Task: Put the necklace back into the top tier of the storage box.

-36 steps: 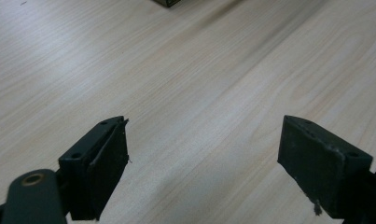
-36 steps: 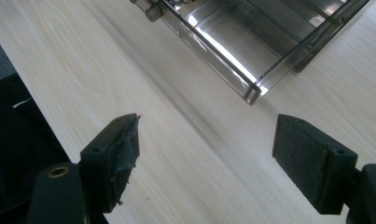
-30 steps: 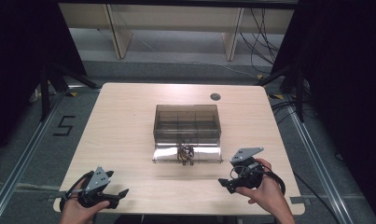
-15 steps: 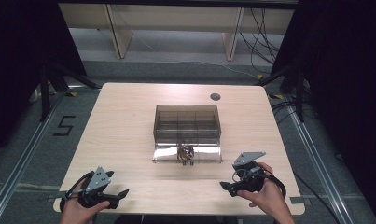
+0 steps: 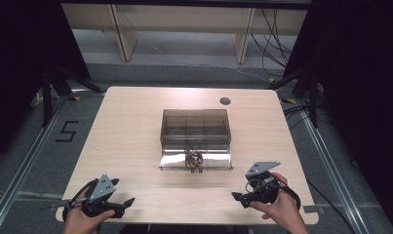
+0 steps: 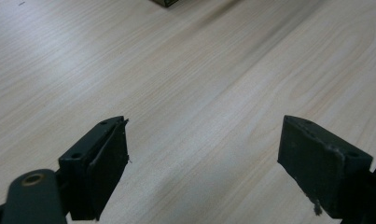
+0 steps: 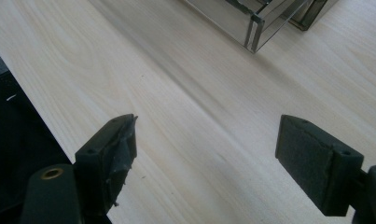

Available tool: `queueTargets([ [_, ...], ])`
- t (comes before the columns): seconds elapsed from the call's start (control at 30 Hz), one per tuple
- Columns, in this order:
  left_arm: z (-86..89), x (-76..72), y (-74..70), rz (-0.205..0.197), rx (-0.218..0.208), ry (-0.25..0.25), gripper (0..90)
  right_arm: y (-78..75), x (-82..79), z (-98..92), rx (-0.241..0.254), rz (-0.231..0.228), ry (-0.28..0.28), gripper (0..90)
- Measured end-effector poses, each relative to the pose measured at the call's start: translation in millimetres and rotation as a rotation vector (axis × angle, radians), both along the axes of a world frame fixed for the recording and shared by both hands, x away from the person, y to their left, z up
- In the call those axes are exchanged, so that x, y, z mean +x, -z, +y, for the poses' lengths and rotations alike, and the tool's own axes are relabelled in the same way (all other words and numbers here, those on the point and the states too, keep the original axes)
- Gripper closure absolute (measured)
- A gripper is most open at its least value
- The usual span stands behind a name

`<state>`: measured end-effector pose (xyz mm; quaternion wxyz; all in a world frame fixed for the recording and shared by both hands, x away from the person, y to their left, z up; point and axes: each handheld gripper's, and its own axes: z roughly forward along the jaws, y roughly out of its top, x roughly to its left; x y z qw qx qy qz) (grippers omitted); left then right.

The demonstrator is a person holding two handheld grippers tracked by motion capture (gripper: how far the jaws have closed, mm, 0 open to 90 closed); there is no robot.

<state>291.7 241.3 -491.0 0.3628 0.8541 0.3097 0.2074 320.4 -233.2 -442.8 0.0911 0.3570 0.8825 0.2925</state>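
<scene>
A smoky clear plastic compartment box (image 5: 195, 127) sits mid-table with its lid (image 5: 174, 160) folded down flat toward me. A small brownish object (image 5: 194, 159) lies on that lid at the box's front. My left gripper (image 5: 123, 206) rests at the near left corner of the table, held by a hand, jaws wide apart over bare wood (image 6: 199, 135). My right gripper (image 5: 239, 197) is at the near right, also open with nothing between its jaws (image 7: 204, 140). A corner of the box lid (image 7: 253, 28) appears at the top of the right gripper view.
The light wooden table (image 5: 130, 126) has a dark round grommet (image 5: 225, 101) at its far right. Its near edge (image 7: 31, 93) runs close beside the right gripper. Metal floor rails and black stands flank the table.
The right gripper has drawn back toward the near edge of the table and dropped slightly lower. The left gripper has stayed put.
</scene>
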Motion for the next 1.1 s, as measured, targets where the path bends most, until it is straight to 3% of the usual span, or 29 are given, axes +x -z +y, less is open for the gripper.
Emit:
queueTargets([
  [0.07, 0.2, 0.0, 0.0, 0.001, 0.003, 0.001, 15.7, 1.3, -0.6, 0.1, 0.012, -0.007, 0.01, 21.5],
  [0.13, 0.8, 0.7, -0.4, -0.006, 0.012, 0.006, 15.7, 2.5, 0.4, -1.6, 0.008, -0.014, -0.014, 21.5],
  [0.2, -0.2, -0.1, 0.6, 0.002, -0.01, -0.002, 15.7, 3.2, 0.7, -2.1, 0.01, -0.015, -0.022, 21.5],
  [0.33, -0.8, -0.6, 0.6, 0.005, -0.016, -0.006, 15.8, 3.0, -1.6, -3.0, 0.016, -0.005, 0.003, 21.4],
  [0.43, 0.5, 0.6, -0.2, -0.007, 0.011, 0.001, 15.7, 4.4, -4.1, -3.0, 0.029, -0.004, 0.018, 20.9],
  [0.5, -0.5, -1.7, 0.4, 0.015, -0.011, -0.019, 15.7, 5.7, -3.3, -4.6, 0.027, -0.035, -0.001, 20.7],
  [0.53, 0.8, -0.3, -0.5, 0.004, 0.011, -0.01, 15.7, 6.0, -3.2, -5.2, 0.033, -0.037, -0.009, 20.7],
  [0.6, 0.5, 0.8, 0.9, -0.008, -0.006, 0.003, 15.7, 5.0, -5.5, -5.3, 0.035, -0.02, 0.017, 20.7],
  [0.63, 0.3, 0.6, 1.1, -0.004, -0.006, -0.001, 15.7, 6.5, -4.8, -6.4, 0.032, -0.037, 0.001, 20.6],
  [0.7, 1.7, 1.1, -0.9, -0.007, 0.029, 0.007, 15.8, 6.6, -4.2, -8.2, 0.027, -0.036, -0.015, 20.2],
  [0.73, 0.4, 0.1, 0.1, -0.003, 0.007, -0.008, 15.7, 6.4, -6.3, -8.1, 0.028, -0.017, 0.009, 20.2],
  [0.83, 0.8, 0.4, 0.0, -0.004, 0.009, -0.003, 15.7, 9.3, -7.8, -8.4, 0.041, -0.023, 0.032, 18.8],
  [1.03, 0.5, 0.0, -0.2, -0.004, 0.007, -0.006, 15.7, 10.9, -9.1, -11.8, 0.04, -0.024, 0.02, 16.9],
  [1.07, -1.0, -2.2, 0.6, 0.021, -0.021, -0.024, 15.7, 13.8, -9.6, -12.2, 0.057, -0.047, 0.034, 16.9],
  [1.1, -0.1, -0.4, 0.2, 0.004, -0.007, -0.002, 15.7, 14.0, -10.5, -12.7, 0.058, -0.04, 0.035, 16.9],
])
